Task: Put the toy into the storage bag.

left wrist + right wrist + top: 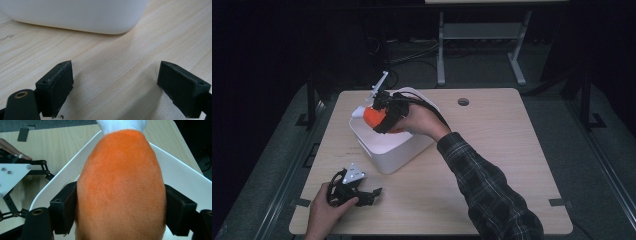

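Orange plush toy [375, 118] with a white tip hung above the white bin [392, 150] in the high view, gripped by the right gripper [384, 116]; the person's right hand [424, 121] and the black frame covered much of the toy, so its full shape was hard to make out. The bin's inside was mostly hidden behind the hand. Near the table's [492, 150] front left corner, the left gripper [371, 193] rested on the wood under the left hand [324, 210], its jaws spread and holding nothing.

In the left gripper view, the two black jaws stood wide apart over bare wood of the table [112, 75], nothing between them. The bin [75, 15] ahead was cut off by the top edge, showing just its rounded lower wall.

In the right gripper view, the toy [121, 187] sat clamped between both jaws, pads [63, 207] pressed into its sides; its white end was cropped at the top. Behind it lay the bin's rim [62, 173], and at left the left gripper's [47, 171] grey plate and linkage, partly cut off.
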{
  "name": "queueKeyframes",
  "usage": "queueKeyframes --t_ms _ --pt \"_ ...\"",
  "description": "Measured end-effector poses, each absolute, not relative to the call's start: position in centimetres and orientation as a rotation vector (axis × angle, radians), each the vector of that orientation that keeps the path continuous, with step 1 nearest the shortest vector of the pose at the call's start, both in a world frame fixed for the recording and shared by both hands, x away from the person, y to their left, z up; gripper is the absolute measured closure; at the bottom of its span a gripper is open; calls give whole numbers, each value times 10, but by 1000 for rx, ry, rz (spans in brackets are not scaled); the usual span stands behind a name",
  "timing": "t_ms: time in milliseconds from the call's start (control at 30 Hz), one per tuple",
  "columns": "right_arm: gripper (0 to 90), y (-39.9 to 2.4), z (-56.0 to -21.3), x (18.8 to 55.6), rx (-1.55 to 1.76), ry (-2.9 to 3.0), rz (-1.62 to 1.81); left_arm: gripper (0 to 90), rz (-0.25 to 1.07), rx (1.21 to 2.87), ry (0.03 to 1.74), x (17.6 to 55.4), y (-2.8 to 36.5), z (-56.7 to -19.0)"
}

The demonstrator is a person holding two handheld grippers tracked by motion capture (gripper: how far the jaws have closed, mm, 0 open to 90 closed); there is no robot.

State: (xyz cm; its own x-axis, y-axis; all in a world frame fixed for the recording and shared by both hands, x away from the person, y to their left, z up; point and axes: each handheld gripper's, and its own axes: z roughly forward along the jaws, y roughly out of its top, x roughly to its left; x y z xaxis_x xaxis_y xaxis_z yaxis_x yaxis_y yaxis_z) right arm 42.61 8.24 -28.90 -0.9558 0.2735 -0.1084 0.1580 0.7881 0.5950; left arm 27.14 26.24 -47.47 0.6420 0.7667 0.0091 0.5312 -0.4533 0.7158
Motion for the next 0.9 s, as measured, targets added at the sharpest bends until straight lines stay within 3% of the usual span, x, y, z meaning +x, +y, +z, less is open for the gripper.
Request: queueKeyframes --t_ms 900 --pt "227 107 -318 438 325 2834 784 124 435 2163 1007 271 262 -475"
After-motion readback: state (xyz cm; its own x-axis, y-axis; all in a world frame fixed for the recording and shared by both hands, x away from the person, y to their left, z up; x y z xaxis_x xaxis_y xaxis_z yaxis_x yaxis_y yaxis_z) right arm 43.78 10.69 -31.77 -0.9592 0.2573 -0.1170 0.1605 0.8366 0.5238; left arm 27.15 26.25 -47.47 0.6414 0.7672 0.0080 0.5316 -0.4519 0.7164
